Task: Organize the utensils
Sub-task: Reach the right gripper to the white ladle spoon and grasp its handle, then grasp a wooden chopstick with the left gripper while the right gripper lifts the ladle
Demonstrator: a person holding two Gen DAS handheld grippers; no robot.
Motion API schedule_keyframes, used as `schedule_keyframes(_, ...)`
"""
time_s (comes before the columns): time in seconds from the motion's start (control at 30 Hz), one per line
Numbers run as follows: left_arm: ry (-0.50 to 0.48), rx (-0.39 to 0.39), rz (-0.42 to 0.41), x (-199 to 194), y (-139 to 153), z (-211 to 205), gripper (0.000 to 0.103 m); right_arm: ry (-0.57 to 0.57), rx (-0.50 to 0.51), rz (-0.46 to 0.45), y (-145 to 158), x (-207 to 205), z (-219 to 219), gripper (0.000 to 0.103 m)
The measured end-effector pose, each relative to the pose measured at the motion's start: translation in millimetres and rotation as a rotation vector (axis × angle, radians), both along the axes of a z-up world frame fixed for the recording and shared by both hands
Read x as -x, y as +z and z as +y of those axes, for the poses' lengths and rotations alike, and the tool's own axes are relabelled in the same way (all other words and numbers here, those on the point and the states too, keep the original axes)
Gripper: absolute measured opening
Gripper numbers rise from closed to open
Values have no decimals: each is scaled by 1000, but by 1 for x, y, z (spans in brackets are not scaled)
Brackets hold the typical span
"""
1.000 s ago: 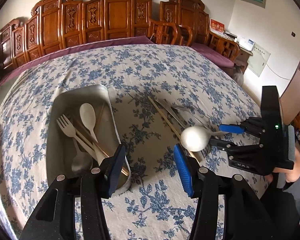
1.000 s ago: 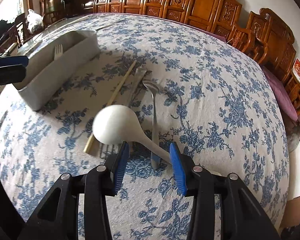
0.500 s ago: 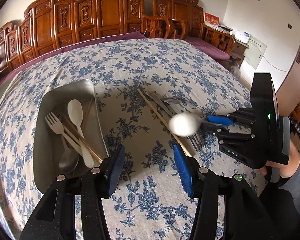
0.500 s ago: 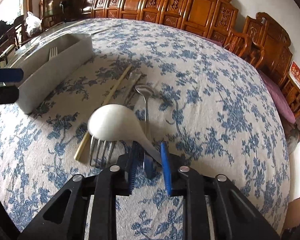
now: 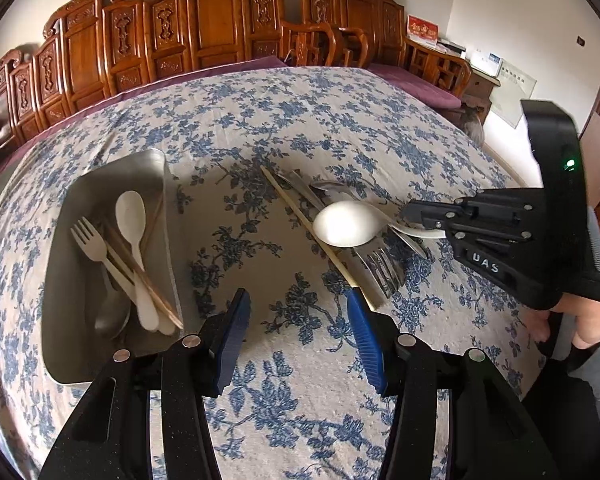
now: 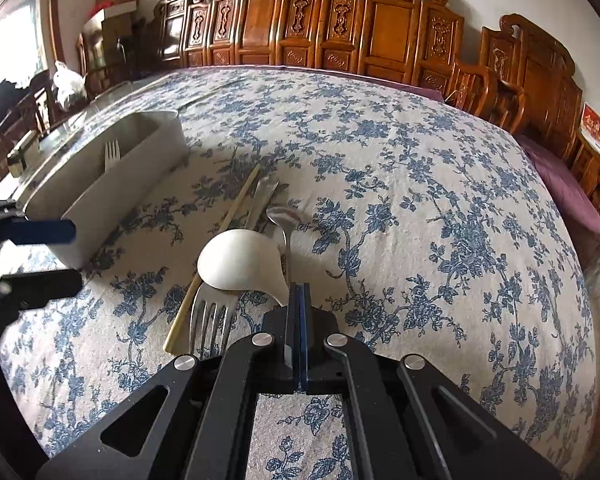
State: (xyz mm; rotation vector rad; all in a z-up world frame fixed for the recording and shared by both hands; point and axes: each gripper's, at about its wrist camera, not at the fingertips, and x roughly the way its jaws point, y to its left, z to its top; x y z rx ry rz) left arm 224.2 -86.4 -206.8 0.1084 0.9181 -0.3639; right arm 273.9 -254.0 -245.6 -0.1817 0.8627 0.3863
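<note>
So the right gripper (image 6: pixel 298 300) is clamped tight on the thin handle of the white ladle-style spoon (image 6: pixel 240 260), with the big bowl sticking out in front over the pile. That's my first worry: all the weight sits out at the bowl end and the pads only pinch a skinny bit of handle, so it could easily swivel or droop in the grip once it comes up off the table.

Just under the bowl lie a metal fork (image 6: pixel 210 316), a chopstick (image 6: pixel 216 248) and a metal spoon (image 6: pixel 283 220), all crowded together on the flowery tablecloth (image 6: pixel 420 200). If the bowl drags as it lifts, I'd guess it knocks those around or flicks the chopstick away.

The left gripper (image 5: pixel 296 340) hangs half open with nothing between its pads, near the tray's close corner. It might get in the way on the trip over.

Further left is the grey tray (image 5: pixel 60 272), already holding a pale fork, a spoon and some sticks. It's fairly full, so a long spoon dropped crooked could end up propped on the rim.
</note>
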Motion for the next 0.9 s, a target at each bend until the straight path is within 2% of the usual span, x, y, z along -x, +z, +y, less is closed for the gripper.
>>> schedule_keyframes(0.13,-4,-11,2,1,-5,-7,48,20,5,3,-1,3,0,3)
schedule_keyframes(0.17,-5,-14,3,1,-7,-9,48,20,16,5,-3,3,1,8)
schedule_keyframes(0.23,-6,-22,7,1,-10,-10,48,22,16,7,-5,2,1,34)
schedule_keyframes(0.3,-7,-27,14,0,-13,-10,48,28,17,13,-7,0,3,36)
schedule_keyframes(0.53,-9,-26,21,-2,-16,-9,48,57,102,25,-20,-9,20,36)
schedule_keyframes(0.67,-9,-26,22,-2,-16,-9,48,57,117,6,-20,-13,26,36)
schedule_keyframes(0.73,-11,-26,21,-1,-16,-10,48,54,119,-8,-18,-13,28,21)
schedule_keyframes(0.83,-14,-28,21,1,-17,-11,48,39,120,-21,-16,-15,26,9)
schedule_keyframes(0.9,-15,-28,22,1,-17,-11,48,22,107,-23,-14,-18,21,5)
